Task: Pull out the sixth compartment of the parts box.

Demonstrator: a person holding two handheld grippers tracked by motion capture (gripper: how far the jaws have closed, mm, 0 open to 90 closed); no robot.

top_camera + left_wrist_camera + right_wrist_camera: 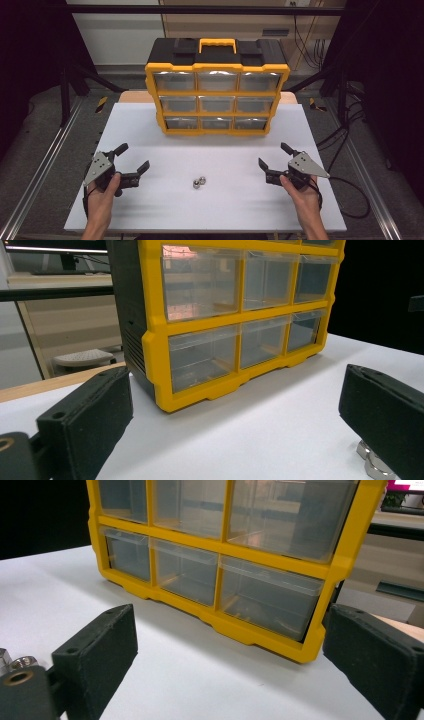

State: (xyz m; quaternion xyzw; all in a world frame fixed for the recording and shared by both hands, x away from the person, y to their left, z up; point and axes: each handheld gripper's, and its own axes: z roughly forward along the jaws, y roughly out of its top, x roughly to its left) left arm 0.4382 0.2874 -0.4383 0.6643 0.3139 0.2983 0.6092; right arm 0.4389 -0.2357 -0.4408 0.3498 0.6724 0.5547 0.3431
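step: start, nothing picked up | metal nuts [199,182] low in the middle on the counter [150,210] | left gripper [131,161] and right gripper [272,156] jaws spread, empty | next: reach for a nut

The left gripper [134,157] and the right gripper [273,155] are black, each topped by a grey three-cornered plate dotted with small holes. Their jaws are thick, matte black blocks with rounded corners and a small round hole near the base. A black cable trails from each. The forearms are bare, without sleeves.
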